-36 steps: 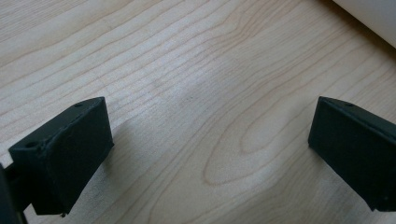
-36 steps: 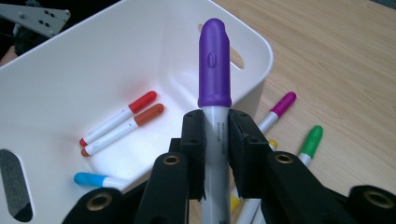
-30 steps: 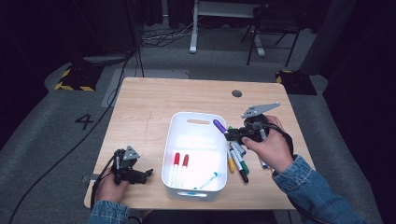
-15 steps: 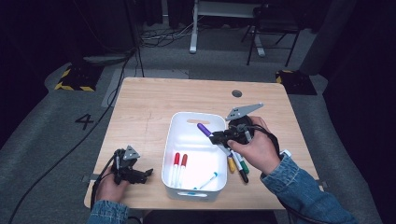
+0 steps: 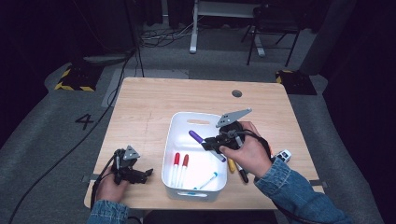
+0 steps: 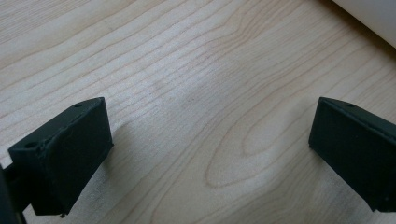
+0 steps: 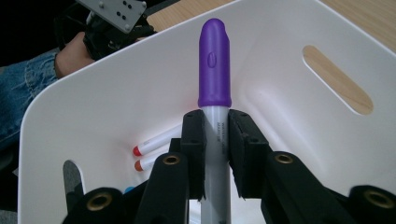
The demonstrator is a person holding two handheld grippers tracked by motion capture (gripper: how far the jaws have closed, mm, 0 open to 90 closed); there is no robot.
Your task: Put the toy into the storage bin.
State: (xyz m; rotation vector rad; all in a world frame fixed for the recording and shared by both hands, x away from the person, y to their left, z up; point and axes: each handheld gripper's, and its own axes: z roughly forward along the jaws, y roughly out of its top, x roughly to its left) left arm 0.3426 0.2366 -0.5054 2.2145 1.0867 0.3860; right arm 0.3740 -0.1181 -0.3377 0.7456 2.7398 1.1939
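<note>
My right gripper is shut on a purple-capped marker, holding it over the white bin in the high view. In the right gripper view the marker points into the bin, pinched between the gripper pads. Two red-capped markers and a blue-capped one lie on the bin floor. My left gripper rests open on the table at the front left, its jaws wide apart over bare wood.
More markers lie on the table right of the bin, partly under the right hand. A small white object sits beside that wrist. The wooden table has a round grommet at the back.
The right hand has carried the purple marker leftward, from the bin's right rim to over its inside. The left gripper stayed put.
</note>
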